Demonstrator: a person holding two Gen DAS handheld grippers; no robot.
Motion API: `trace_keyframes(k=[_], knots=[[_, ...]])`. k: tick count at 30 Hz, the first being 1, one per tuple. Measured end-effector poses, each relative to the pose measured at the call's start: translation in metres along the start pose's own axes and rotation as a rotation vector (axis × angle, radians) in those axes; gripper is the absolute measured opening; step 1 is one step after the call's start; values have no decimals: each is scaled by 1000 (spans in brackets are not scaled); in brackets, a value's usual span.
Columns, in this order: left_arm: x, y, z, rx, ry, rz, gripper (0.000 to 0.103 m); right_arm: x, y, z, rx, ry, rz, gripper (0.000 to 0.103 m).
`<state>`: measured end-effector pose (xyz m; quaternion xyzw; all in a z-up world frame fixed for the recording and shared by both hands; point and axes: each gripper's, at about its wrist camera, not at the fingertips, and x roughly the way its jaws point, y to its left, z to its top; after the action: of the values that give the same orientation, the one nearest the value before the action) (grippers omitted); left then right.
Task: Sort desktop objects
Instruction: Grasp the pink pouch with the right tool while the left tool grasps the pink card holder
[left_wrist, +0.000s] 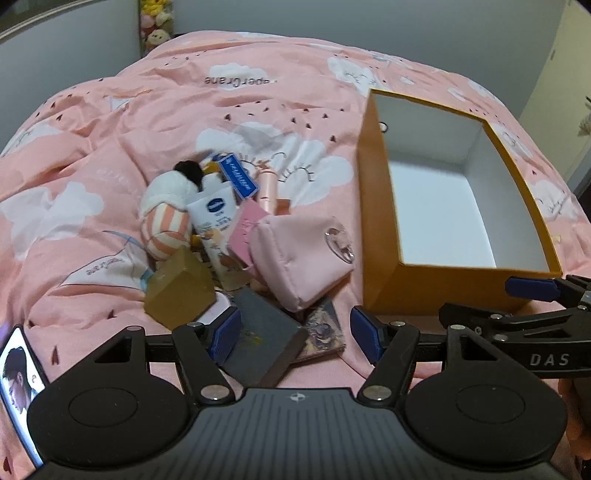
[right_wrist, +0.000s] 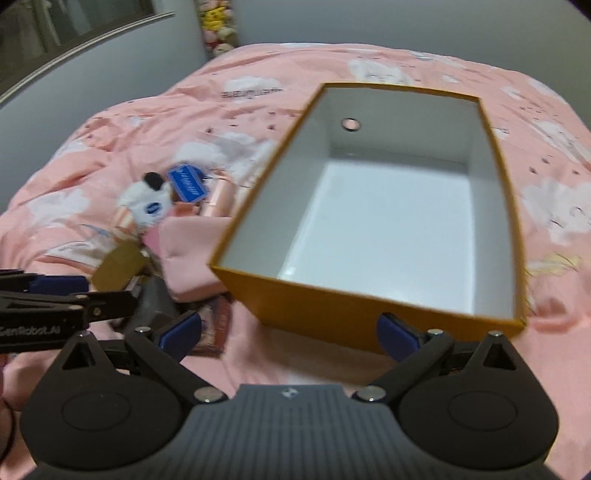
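Readable writing was scarce: the pink duvet (left_wrist: 258, 92) carried the words "PaperCrane" upside down, partly cut off, and the right gripper (right_wrist: 290, 332), seen side-on in the left view, bore "DAS". The left gripper's arm read "GenRobot.AI" in the right view. The white tube (left_wrist: 214, 221) showed a blue oval logo, its lettering too blurred to read, as was the blue box (left_wrist: 238, 177) beside it.

The left gripper (left_wrist: 293, 334) hovered low over the near end of the pile, released, its blue pads on either side of a dark notebook (left_wrist: 266, 343) without touching it. The right gripper, also released, sat just short of the near wall of the orange box (right_wrist: 332, 306), to the right of the pile.
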<state>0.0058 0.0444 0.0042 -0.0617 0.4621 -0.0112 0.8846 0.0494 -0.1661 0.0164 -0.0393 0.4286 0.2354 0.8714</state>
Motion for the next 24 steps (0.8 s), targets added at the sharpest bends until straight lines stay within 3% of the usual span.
trace_keyframes(k=[9, 11, 14, 20, 24], knots=[[1, 33, 5, -80, 44, -33, 60, 24, 29, 6, -70, 115, 152, 58], [3, 37, 5, -88, 61, -32, 51, 32, 36, 5, -84, 142, 168, 50], [8, 41, 5, -91, 78, -31, 42, 34, 42, 7, -107, 152, 192, 46], [17, 48, 16, -87, 78, -36, 42, 32, 57, 26, -191, 114, 232, 46], [26, 54, 31, -94, 79, -16, 41, 39, 70, 43, -261, 87, 211, 46]])
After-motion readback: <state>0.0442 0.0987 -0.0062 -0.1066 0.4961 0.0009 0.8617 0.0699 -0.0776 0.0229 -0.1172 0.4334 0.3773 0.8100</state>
